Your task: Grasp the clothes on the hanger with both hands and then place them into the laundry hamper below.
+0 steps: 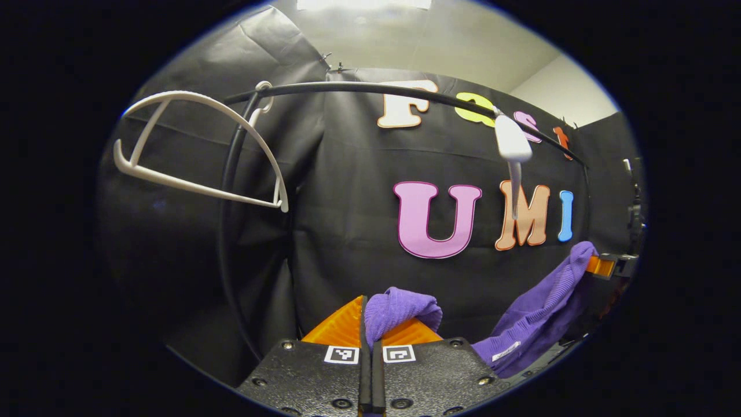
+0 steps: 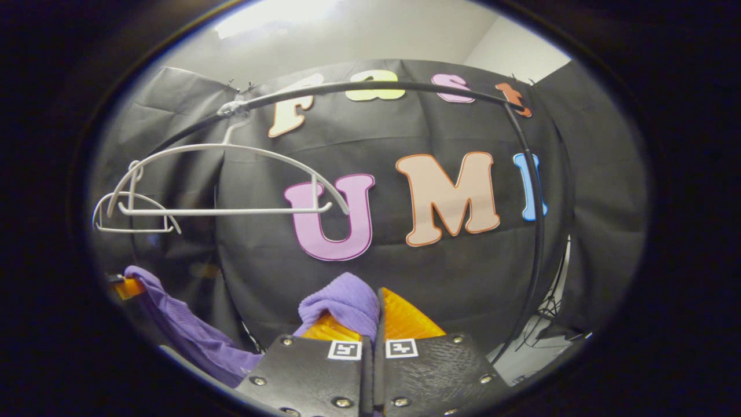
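Observation:
A purple ribbed garment [image 1: 538, 313] hangs stretched between my two grippers, off the hangers. My left gripper [image 1: 370, 330] is shut on one bunched corner of the garment [image 1: 399, 307], which bulges up over its orange fingers [image 1: 338, 327]. My right gripper [image 2: 373, 327] is shut on the other corner [image 2: 341, 301]. In the left gripper view the right gripper [image 1: 605, 266] holds the cloth at far right. In the right gripper view the left gripper [image 2: 124, 286] holds it at lower left, with the cloth [image 2: 185, 336] sagging between. Bare white hangers [image 1: 197, 150] [image 2: 231, 179] hang on the black rail [image 1: 359, 88]. The hamper is out of sight.
A second white hanger [image 1: 512, 145] hangs edge-on farther along the rail, and a smaller hanger [image 2: 130, 214] shows at far left of the right gripper view. The rail's black upright [image 2: 535, 231] curves down at right. A tripod's legs [image 2: 550, 324] stand on the pale floor.

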The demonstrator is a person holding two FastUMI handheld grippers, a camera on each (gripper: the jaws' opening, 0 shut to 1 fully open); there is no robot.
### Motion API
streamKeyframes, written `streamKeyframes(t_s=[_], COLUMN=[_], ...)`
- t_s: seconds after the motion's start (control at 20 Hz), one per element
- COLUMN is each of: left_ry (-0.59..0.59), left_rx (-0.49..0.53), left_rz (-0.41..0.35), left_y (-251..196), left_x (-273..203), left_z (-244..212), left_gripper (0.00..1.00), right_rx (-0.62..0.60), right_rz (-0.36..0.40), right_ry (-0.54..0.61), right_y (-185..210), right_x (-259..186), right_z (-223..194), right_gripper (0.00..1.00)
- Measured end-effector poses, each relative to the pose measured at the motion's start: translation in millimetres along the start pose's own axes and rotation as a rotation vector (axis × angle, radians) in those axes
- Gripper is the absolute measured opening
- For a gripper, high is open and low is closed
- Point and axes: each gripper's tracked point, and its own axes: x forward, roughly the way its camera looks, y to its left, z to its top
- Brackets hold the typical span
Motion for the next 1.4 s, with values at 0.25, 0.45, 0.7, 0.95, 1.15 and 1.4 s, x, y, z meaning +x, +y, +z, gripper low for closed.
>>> streamKeyframes(t_s=[0.25,0.45,0.7,0.95,1.15,1.4], left_ry=[0.010,0.006,0.051,0.102,0.096,0.091], left_rx=[-0.026,-0.045,-0.043,-0.034,-0.057,-0.054], left_rz=[-0.046,-0.076,-0.129,-0.226,-0.272,-0.273], left_y=[-31,-54,-98,-153,-181,-184], left_x=[-13,-13,-6,10,24,42], left_z=[-7,-7,-35,-73,-92,-118], left_gripper=[0.01,0.01,0.01,0.01,0.01,0.01], right_rx=[0.000,0.025,0.038,0.006,0.003,0.004], right_rz=[0.057,0.068,0.076,0.068,0.041,-0.006], right_ry=[0.011,0.005,0.031,0.035,0.021,-0.010], right_y=[27,34,40,39,31,20], right_x=[-35,-42,-45,-44,-42,-34], right_z=[-2,-1,-18,-26,-31,-49], right_gripper=[0.01,0.01,0.01,0.01,0.01,0.01])
